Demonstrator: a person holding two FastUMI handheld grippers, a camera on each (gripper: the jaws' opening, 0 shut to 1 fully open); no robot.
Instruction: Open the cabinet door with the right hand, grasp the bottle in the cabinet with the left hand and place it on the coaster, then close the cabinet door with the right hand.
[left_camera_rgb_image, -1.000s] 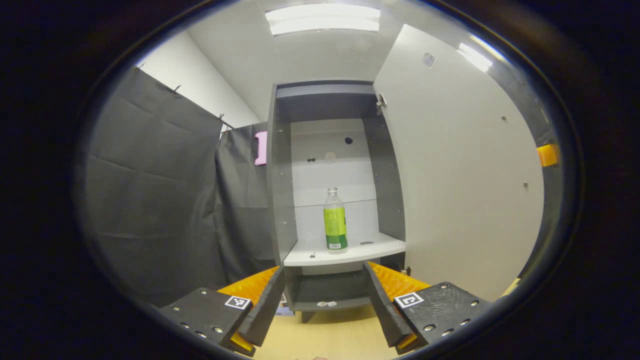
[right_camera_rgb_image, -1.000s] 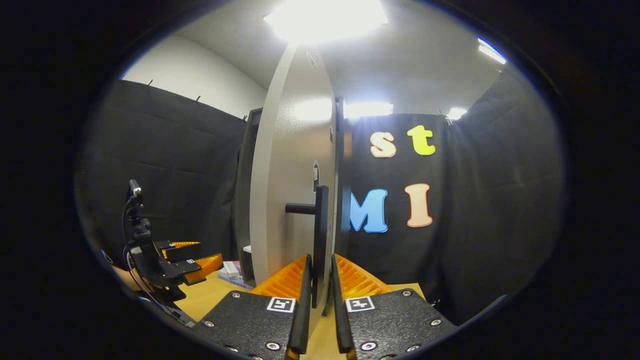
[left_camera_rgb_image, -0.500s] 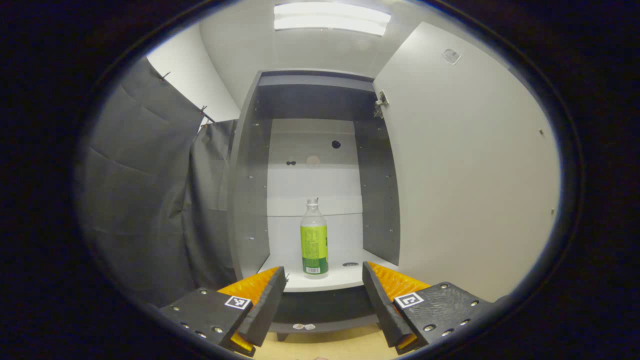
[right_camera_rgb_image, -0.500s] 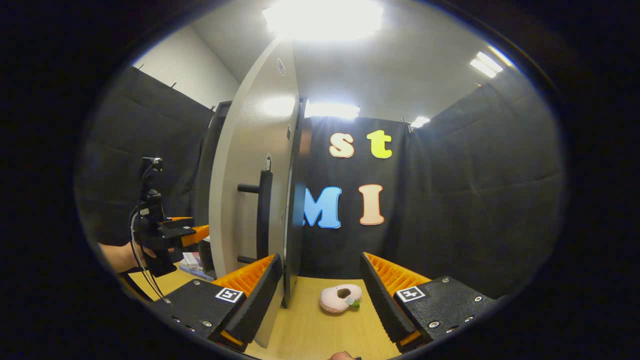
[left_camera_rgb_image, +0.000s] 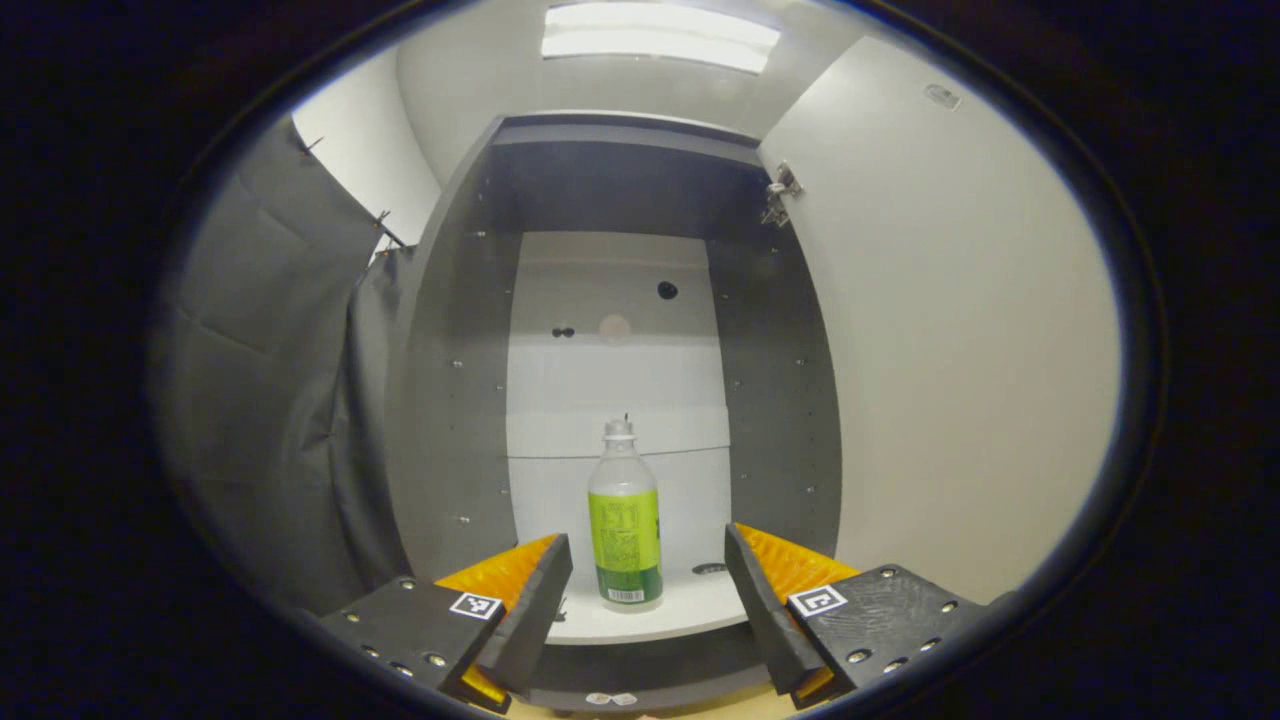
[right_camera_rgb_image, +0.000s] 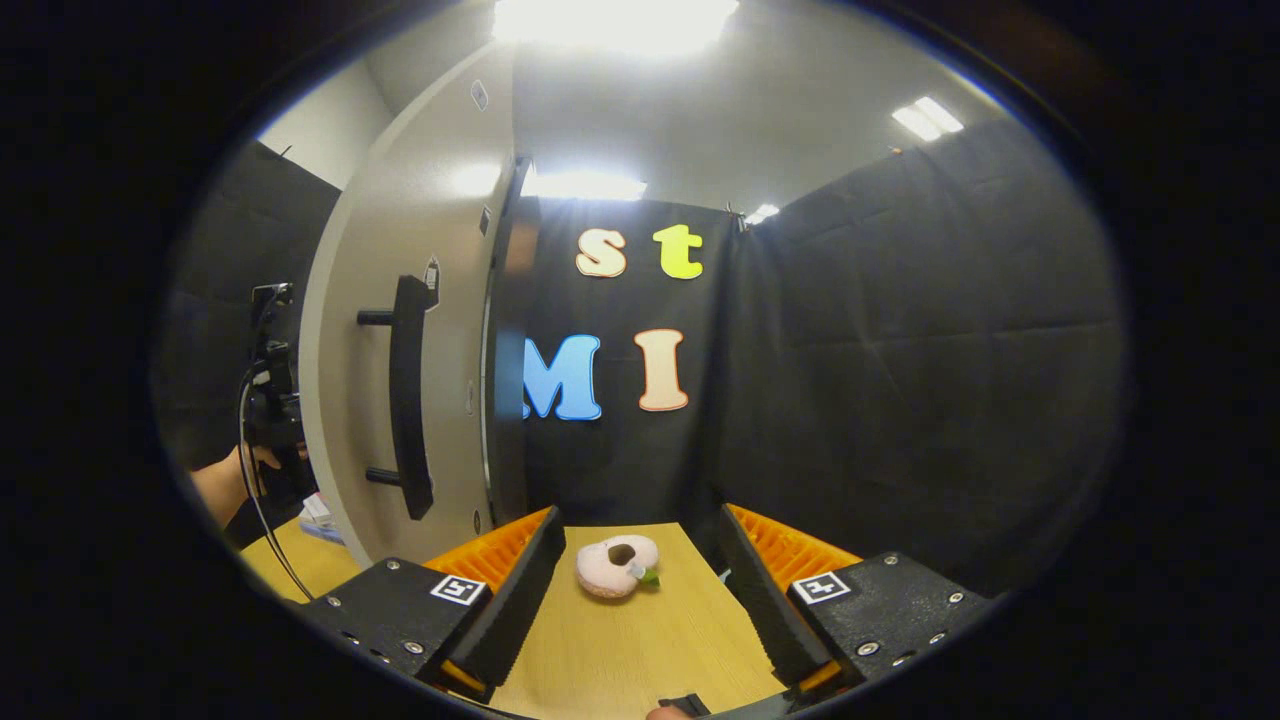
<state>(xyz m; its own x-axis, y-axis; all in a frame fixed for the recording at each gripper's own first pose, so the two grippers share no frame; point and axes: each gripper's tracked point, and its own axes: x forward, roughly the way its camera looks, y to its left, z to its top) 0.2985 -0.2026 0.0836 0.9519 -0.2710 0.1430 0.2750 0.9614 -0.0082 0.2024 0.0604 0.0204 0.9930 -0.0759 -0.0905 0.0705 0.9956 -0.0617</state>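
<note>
Left gripper view: the left gripper (left_camera_rgb_image: 648, 590) has its fingers spread apart, empty, framing the bottle (left_camera_rgb_image: 624, 530), which stands upright on the cabinet shelf (left_camera_rgb_image: 690, 618) beside the open door (left_camera_rgb_image: 950, 380). Right gripper view: the right gripper (right_camera_rgb_image: 640, 590) is likewise spread and empty above the table (right_camera_rgb_image: 640, 650), the coaster (right_camera_rgb_image: 617, 565) lying beyond its fingertips, the door handle (right_camera_rgb_image: 410, 395) to its left.

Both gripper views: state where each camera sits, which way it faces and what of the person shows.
Left gripper view: rides the left gripper, facing into the open cabinet at the bottle standing on its shelf; own two fingers low, spread.
Right gripper view: rides the right gripper, facing the tabletop beside the door handle; a hand shows far left.
Shared: the open cabinet door.
</note>
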